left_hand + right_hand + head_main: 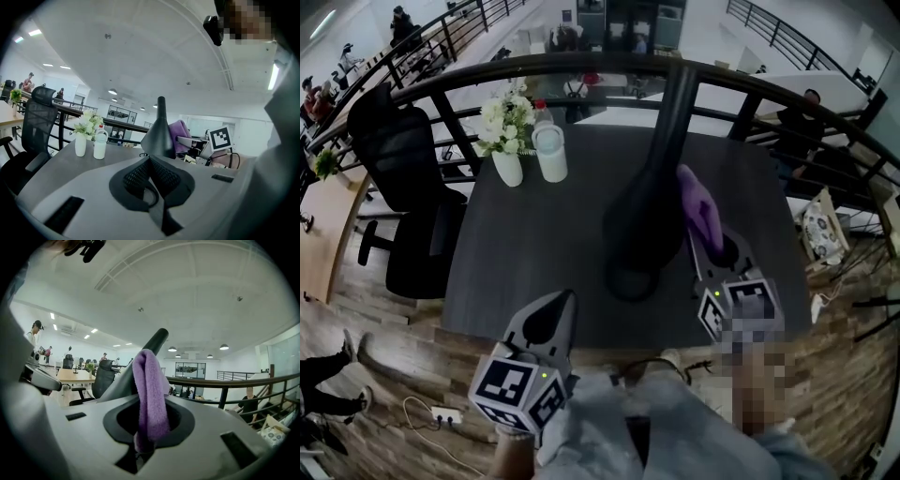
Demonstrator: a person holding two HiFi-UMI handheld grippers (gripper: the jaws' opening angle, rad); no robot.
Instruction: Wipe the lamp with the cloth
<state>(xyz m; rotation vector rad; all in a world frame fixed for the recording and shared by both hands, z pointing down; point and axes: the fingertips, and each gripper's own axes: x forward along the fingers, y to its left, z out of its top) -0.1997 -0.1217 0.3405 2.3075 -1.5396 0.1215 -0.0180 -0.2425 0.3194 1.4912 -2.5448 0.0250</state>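
Observation:
A black lamp (639, 220) with a flared base stands on the dark table (534, 253), its neck rising toward the head camera. A purple cloth (701, 211) lies against the lamp's right side, with my right gripper (698, 246) shut on it. In the right gripper view the cloth (150, 394) hangs folded between the jaws, and the lamp (133, 369) sits just behind it. My left gripper (565, 300) is shut and holds nothing, at the table's near edge to the left of the lamp base. In the left gripper view the lamp (159, 133) and the cloth (179, 135) show ahead.
A white vase of flowers (507, 141) and a white bottle (549, 152) stand at the table's far left corner. A black office chair (408, 187) is left of the table. A dark railing (581, 64) curves behind it.

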